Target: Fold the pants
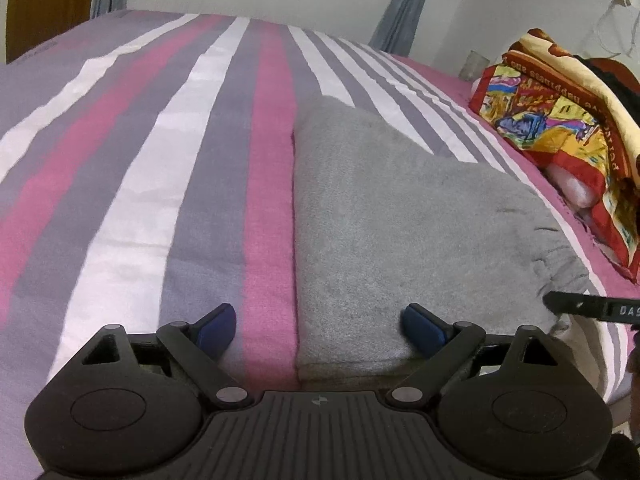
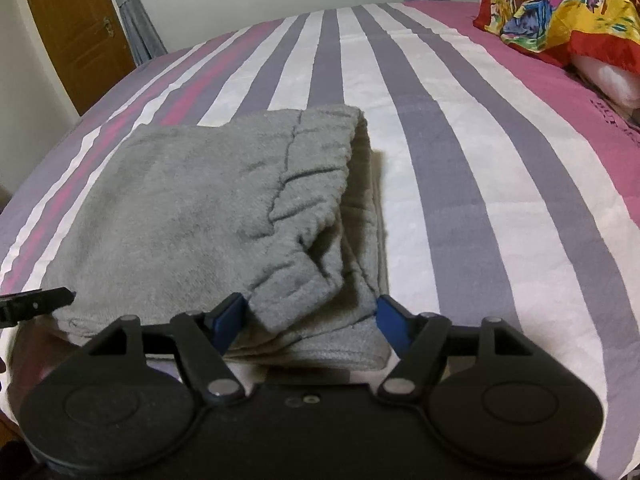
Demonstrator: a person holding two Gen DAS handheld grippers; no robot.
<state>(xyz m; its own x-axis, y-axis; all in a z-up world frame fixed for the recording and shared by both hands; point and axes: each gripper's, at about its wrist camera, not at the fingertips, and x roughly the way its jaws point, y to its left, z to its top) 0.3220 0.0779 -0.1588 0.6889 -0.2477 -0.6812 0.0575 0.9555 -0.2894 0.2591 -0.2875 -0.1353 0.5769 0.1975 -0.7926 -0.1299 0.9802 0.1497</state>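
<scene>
- The grey pants (image 2: 192,208) lie folded into a thick bundle on the striped bed (image 2: 500,168), near the bed's near edge, waistband layers facing right in the right wrist view.
- Right hand-held gripper (image 2: 310,322): fingers spread wide, straddling the near corner of the waistband. Cloth sits between the blue pads (image 2: 390,322), but they are not pinching it.
- Left hand-held gripper (image 1: 318,326): fingers also apart, low over the near left edge of the pants (image 1: 400,216). One pad is over the fabric, the other over the pink stripe of the bed (image 1: 120,160). Nothing gripped.
- By my reading the fold is close to finished, or one more fold is about to start.
- Risk one: the right side shows several loose layers stacked at the waistband. Closing there could catch only the top layer, and lifting would peel the bundle open.
- Risk two: the fleece looks thick and springy, so a shallow pinch may slip free partway through a lift.
- Risk three: the left gripper sits right on the seam between pants and bed. Closing there could snag the bedsheet along with the fabric.
- Around the scene: a bright patterned blanket (image 2: 560,8) piled over a white pillow (image 2: 604,76) at the far right, well apart from the pants.
- A wooden door (image 2: 76,32) and grey curtain (image 2: 136,20) stand beyond the far left.
- Nothing lies in the way on the bed beside the bundle.
</scene>
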